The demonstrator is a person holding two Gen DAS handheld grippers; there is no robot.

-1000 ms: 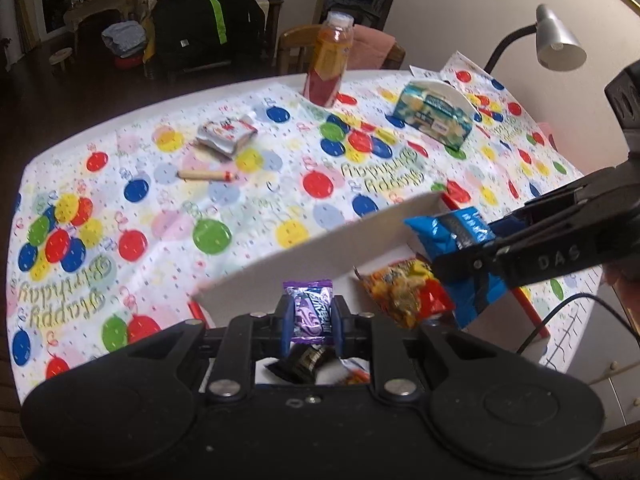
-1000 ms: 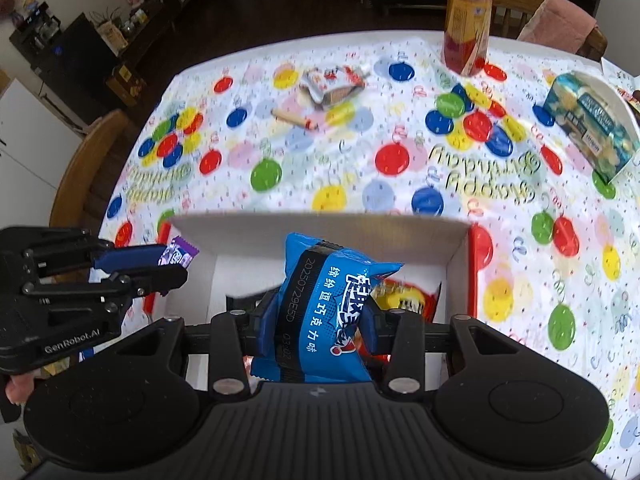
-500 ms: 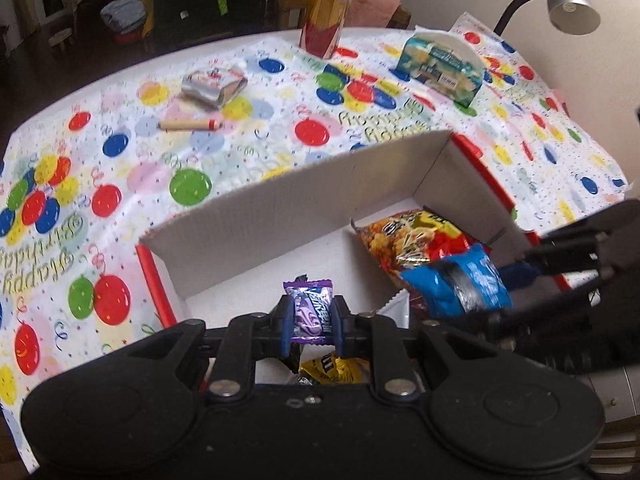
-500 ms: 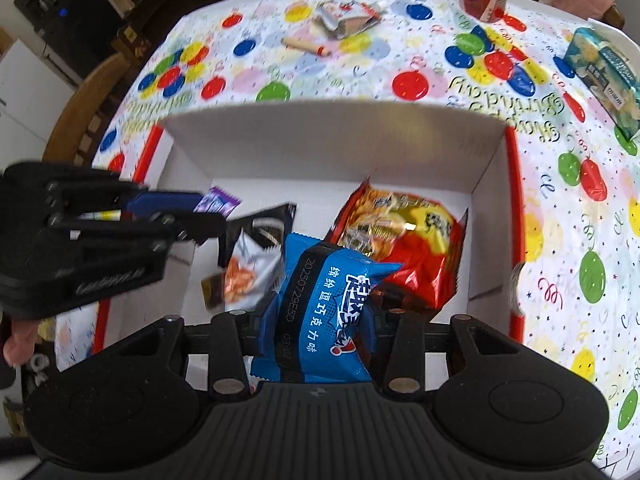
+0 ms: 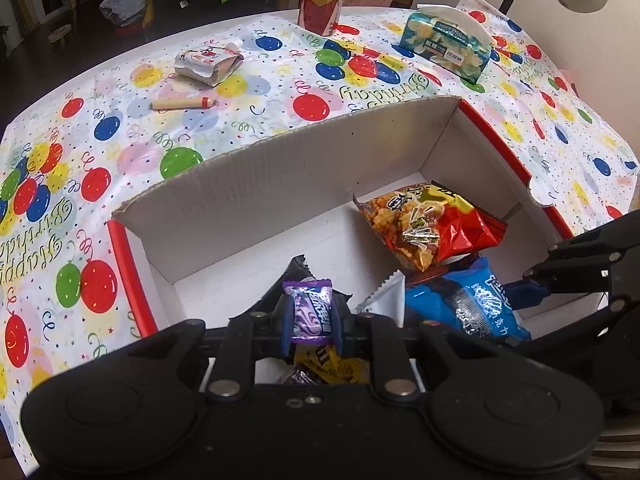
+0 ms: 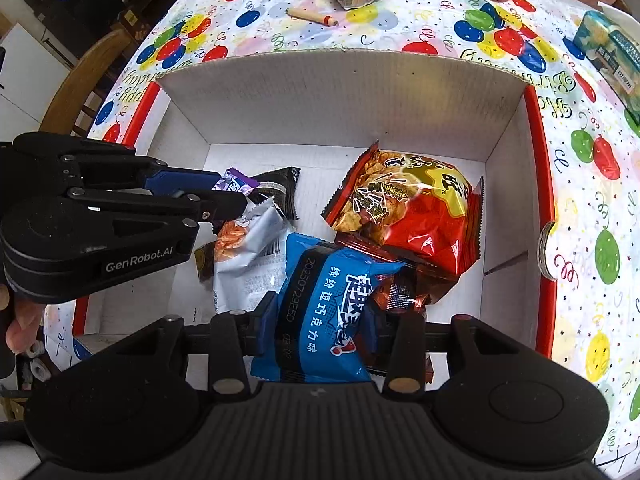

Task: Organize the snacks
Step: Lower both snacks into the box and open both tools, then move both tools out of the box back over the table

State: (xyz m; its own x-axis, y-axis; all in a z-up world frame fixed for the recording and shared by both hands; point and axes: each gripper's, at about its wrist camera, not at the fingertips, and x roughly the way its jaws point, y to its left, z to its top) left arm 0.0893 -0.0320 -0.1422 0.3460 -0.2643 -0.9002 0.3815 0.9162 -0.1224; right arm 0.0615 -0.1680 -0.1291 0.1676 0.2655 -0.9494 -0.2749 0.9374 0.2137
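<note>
balloon-print tablecloth [image 5: 120, 140] under white box [image 6: 340, 92]; left fingers [image 5: 289, 312] pinch purple candy [image 5: 310, 312], right fingers [image 6: 262, 320] blue packet [image 6: 324, 316].

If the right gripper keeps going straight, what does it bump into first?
Probably the red snack bag, lying just ahead of the right hand-held gripper and the blue packet it holds. Depth is hard to judge; the box floor could come first.
</note>
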